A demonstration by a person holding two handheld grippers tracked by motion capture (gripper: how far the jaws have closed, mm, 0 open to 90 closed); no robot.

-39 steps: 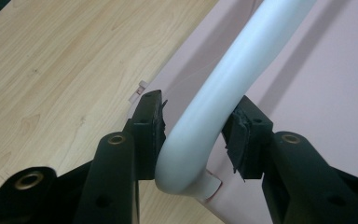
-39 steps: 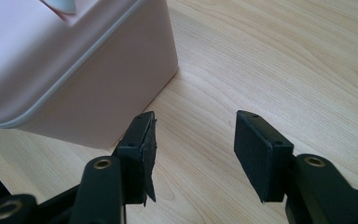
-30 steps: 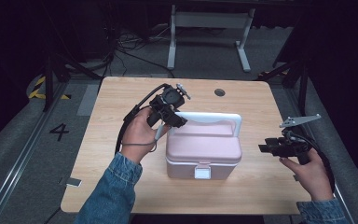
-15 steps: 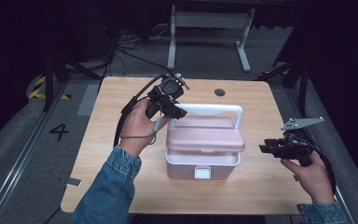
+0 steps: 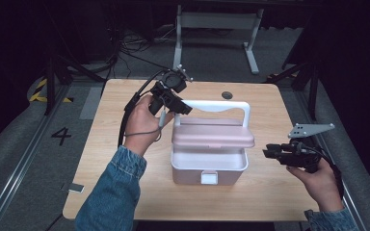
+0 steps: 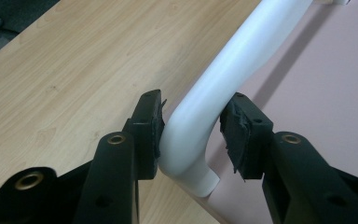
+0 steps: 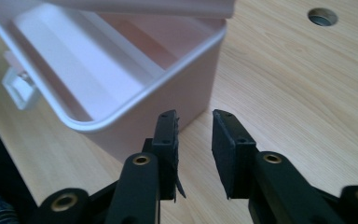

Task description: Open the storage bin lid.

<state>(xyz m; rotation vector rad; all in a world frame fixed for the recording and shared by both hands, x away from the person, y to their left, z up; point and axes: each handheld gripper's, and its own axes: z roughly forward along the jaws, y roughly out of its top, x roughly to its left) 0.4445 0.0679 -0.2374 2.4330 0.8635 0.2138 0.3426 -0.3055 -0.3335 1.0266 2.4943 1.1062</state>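
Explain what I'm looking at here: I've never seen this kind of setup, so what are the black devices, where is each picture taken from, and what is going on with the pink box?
A person sits at a wooden table and holds a handheld two-jaw gripper in each hand; there is no robot arm. The high view comes from a fixed camera above the person. The other two pictures come from cameras riding on the grippers, looking along their black jaws.

On the table stands a pink box with a white handle. Its lid is lifted, so the inside shows.

The left gripper has the handle's corner between its jaws; one pad touches it, the other stands just off it, so I can't call the grip firm. The right gripper holds nothing; its jaws have just been closing, beside the box's right side.
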